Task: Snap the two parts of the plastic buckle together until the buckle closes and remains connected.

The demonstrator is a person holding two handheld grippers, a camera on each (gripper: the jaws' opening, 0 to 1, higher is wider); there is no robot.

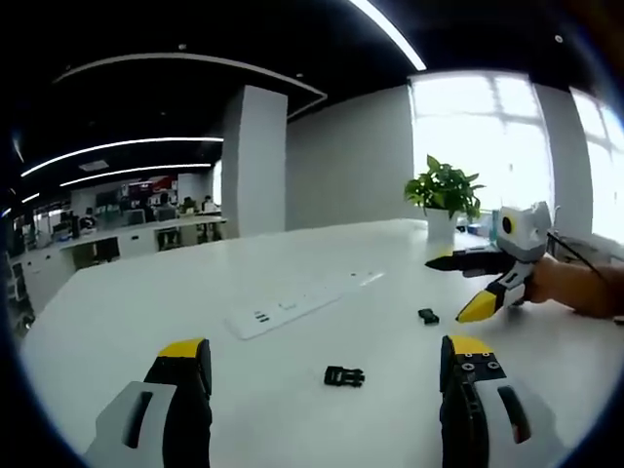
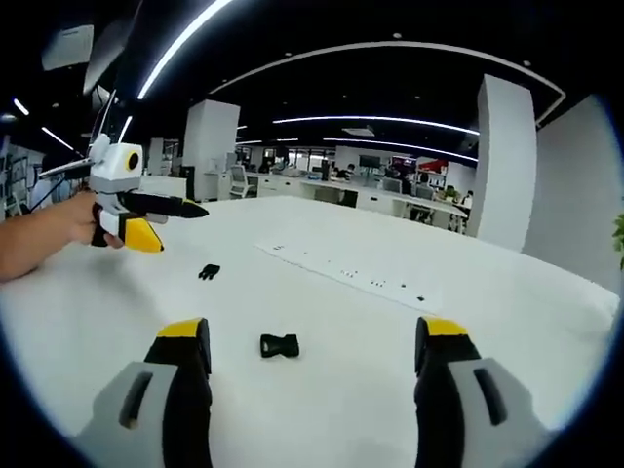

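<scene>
- Both grippers I hold stand with jaws wide apart, nothing between them.
- Ahead of my left gripper (image 1: 327,375), between its jaw tips and a little beyond them, one buckle half (image 1: 344,375) lies flat on the white table (image 1: 146,302).
- Farther out and to that gripper's right lies the other half (image 1: 428,316), close under my right gripper, which comes in from the right, jaws apart, above the table.
- Ahead of my right gripper (image 2: 312,353), just past its tips and nearer its left jaw, lies a half (image 2: 279,344); the second half (image 2: 208,271) lies farther out to the left.
- Beyond both halves a power strip (image 1: 292,307) lies on the table.
- Past my right hand (image 1: 575,285) stands a potted plant (image 1: 445,195).
</scene>
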